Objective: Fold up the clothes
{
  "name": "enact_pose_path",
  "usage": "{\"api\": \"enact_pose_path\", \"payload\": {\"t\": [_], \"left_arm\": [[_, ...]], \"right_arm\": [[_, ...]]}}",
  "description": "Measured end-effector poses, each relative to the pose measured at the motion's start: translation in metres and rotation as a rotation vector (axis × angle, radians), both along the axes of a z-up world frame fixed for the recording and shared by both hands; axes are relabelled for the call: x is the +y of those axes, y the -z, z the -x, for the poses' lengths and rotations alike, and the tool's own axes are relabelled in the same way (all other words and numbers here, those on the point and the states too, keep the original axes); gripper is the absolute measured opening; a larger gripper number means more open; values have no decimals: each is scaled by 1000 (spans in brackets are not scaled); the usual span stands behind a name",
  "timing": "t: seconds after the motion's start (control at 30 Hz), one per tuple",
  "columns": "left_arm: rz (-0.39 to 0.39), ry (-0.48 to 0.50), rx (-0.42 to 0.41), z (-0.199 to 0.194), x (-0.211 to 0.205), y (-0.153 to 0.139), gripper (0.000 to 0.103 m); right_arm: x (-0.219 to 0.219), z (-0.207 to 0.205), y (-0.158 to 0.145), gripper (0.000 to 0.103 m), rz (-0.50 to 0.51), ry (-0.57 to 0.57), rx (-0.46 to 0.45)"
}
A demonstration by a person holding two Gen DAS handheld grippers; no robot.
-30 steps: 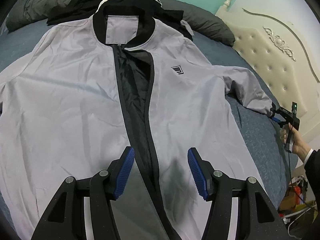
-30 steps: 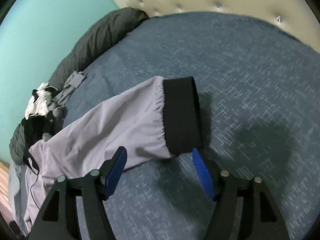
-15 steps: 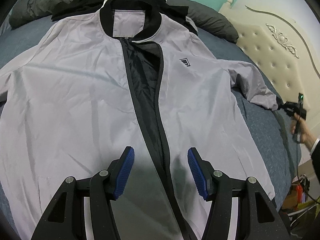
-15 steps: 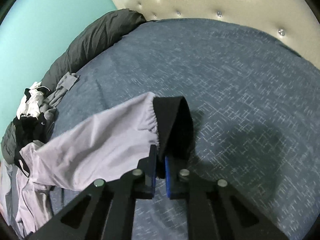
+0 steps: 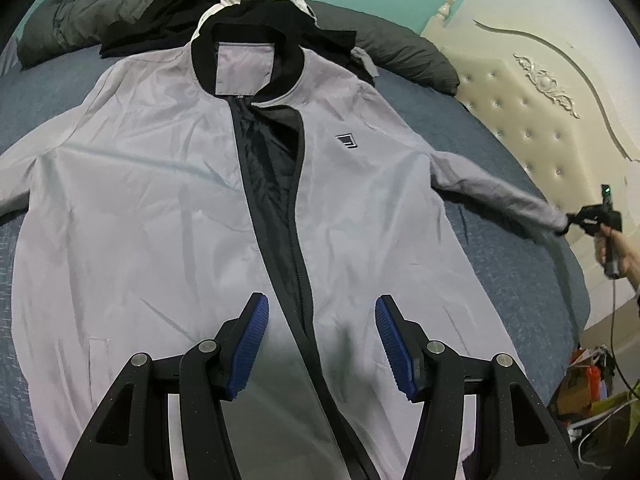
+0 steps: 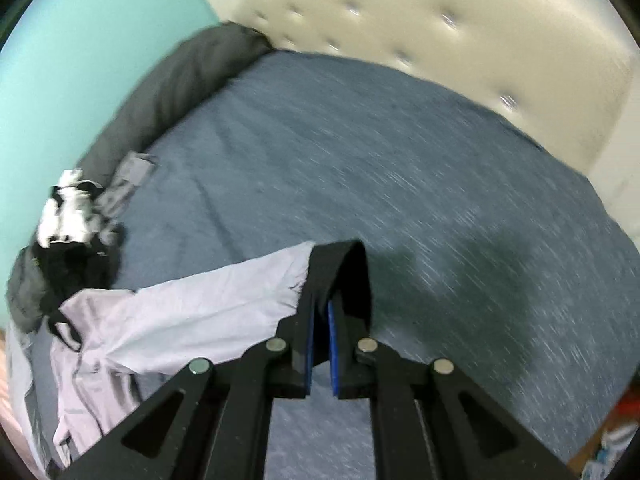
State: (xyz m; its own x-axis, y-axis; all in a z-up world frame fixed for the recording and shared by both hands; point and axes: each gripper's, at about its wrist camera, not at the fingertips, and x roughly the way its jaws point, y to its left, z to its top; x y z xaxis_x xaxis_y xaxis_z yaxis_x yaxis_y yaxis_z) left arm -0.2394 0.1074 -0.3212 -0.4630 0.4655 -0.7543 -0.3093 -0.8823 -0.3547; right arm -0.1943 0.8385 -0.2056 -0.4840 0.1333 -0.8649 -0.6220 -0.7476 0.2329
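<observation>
Nearest in the left wrist view, the left gripper (image 5: 322,344) hovers over the lower front of the grey jacket (image 5: 160,216), its blue fingers (image 5: 250,344) standing partly apart with nothing between them; the dark zip line runs up from just between them. That spread is the same as a second ago.

The change is on the right. A second ago the right gripper (image 6: 320,316) stood open over the black cuff (image 6: 344,272) lying flat on the bed (image 6: 400,152); half a second ago its fingers had closed on that cuff, and now they are pinched tight on it with the cuff raised off the bedding. In the left wrist view the right sleeve (image 5: 496,200) stretches out taut to the right and casts a shadow beneath. The sleeve looks ready to be carried across the jacket's chest, which would likely be the first fold.

The jacket lies face up in the middle of the bed, hem near and collar far. It is pale grey with black collar and cuffs, a small dark logo (image 5: 347,141) on the chest, the zip open at the top showing black lining. Light creases run across the left panel. Beyond the collar sits a heap of dark and white clothes (image 5: 248,4), a grey pillow (image 5: 400,56), and at far right a cream tufted headboard (image 5: 540,112).
</observation>
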Motion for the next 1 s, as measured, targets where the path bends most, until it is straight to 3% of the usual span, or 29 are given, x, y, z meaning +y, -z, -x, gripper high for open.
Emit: {"api": "enact_pose_path", "payload": {"t": [0.07,0.17,0.3,0.43,0.6,0.67,0.7,0.73,1.0], "left_arm": [[10,4,7,-2,-3,-4,60],[27,8,7,-3,-5,-3,60],[31,4,-9,0,-4,3,60],[21,18,-20,1,5,6,60],[8,24,-28,11,19,10,60],[-1,13,-37,20,23,13,60],[-3,8,-40,24,25,14,60],[-6,3,-44,28,28,15,60],[16,1,-50,43,38,20,60]], "right_arm": [[1,-6,12,7,-91,33,-59],[9,-19,23,14,-121,63,-30],[4,-19,41,48,-76,-11,0],[-7,-8,55,50,-58,-83,-3],[-13,-1,81,50,-39,-89,-33],[-15,-3,88,45,-31,-101,-42],[-16,-4,91,18,-29,-107,-43],[-17,-6,92,5,-38,-111,-39],[-4,-21,79,0,-110,-37,3]]}}
